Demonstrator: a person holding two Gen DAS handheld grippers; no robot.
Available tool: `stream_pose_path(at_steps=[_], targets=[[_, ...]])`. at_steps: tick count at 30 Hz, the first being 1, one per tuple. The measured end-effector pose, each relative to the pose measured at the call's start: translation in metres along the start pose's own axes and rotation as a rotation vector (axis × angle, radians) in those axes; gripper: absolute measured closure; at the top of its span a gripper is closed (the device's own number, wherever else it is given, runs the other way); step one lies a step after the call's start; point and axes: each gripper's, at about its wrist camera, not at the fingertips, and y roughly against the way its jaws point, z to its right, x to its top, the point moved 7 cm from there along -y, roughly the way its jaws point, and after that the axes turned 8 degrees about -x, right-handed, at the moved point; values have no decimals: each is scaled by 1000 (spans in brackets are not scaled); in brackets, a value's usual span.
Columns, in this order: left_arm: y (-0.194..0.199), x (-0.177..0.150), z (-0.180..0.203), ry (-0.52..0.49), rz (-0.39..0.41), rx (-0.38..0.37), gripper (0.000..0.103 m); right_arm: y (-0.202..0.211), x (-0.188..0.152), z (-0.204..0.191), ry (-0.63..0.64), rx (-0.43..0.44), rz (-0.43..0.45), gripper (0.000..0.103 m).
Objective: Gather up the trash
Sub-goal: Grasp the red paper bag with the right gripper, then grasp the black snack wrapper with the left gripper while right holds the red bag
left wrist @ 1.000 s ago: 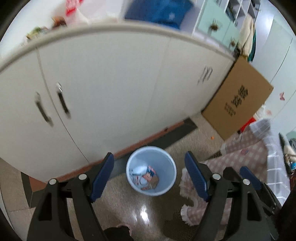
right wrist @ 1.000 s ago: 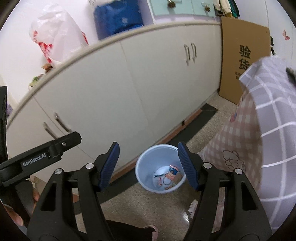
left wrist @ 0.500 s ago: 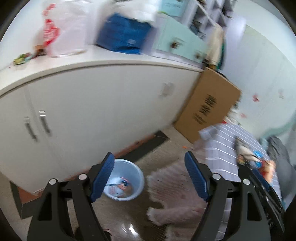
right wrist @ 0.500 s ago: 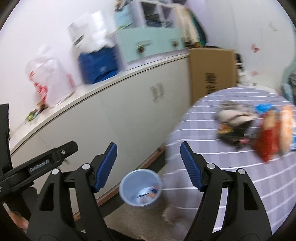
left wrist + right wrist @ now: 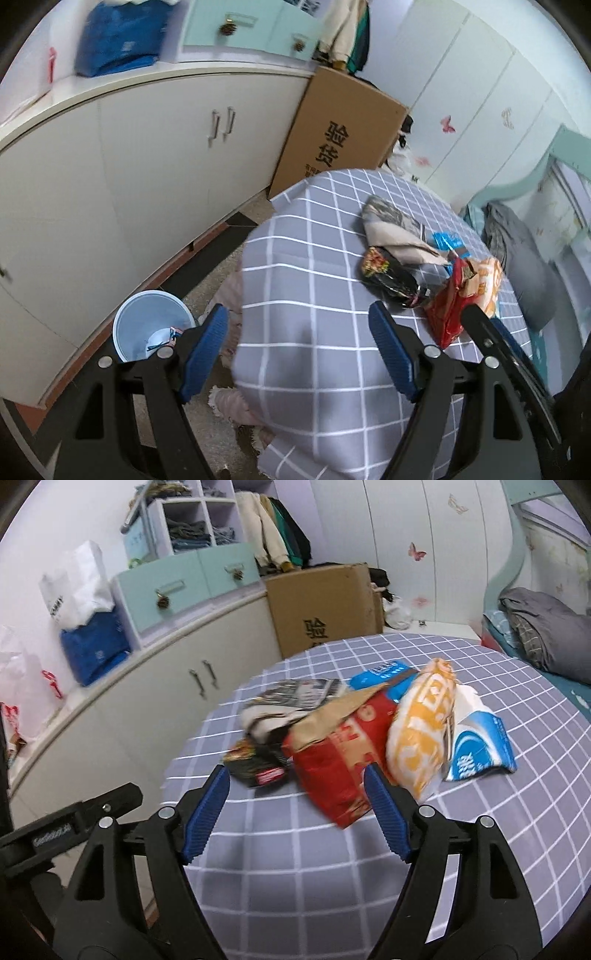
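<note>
A pile of trash lies on the round table with a grey checked cloth (image 5: 424,849): a red bag (image 5: 332,771), a yellow snack bag (image 5: 417,738), a blue-white tissue pack (image 5: 476,749), a black wrapper (image 5: 258,768) and a grey crumpled wrapper (image 5: 291,698). My right gripper (image 5: 297,812) is open and empty, just before the red bag. My left gripper (image 5: 299,350) is open and empty over the table's near edge (image 5: 295,332). The pile shows at the right in the left wrist view (image 5: 413,266). A light blue bin (image 5: 147,325) with some trash stands on the floor at the left.
White cabinets (image 5: 147,166) run along the wall behind the bin. A cardboard box (image 5: 340,136) leans behind the table. Bags (image 5: 92,642) and a drawer unit (image 5: 184,587) sit on the counter. A bed with grey bedding (image 5: 546,635) is at the right.
Both grippers have swung up and to the right, from above the bin to the table. The trash pile is now in front of the right gripper. Both stay open.
</note>
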Motion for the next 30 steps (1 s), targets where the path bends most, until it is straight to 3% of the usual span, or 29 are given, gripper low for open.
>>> stream_pose_path(at_steps=[8, 14, 19, 30], targets=[[-30, 5, 14, -22, -47, 29, 26, -41, 6, 3, 105, -107, -76, 29], [-51, 8, 32, -33, -78, 14, 26, -32, 10, 21, 34, -52, -45, 60], [-70, 9, 50, -47, -99, 8, 26, -21, 15, 33, -10, -3, -15, 73], [-101, 15, 72, -44, -141, 0, 28, -14, 14, 41, -39, 60, -9, 76]])
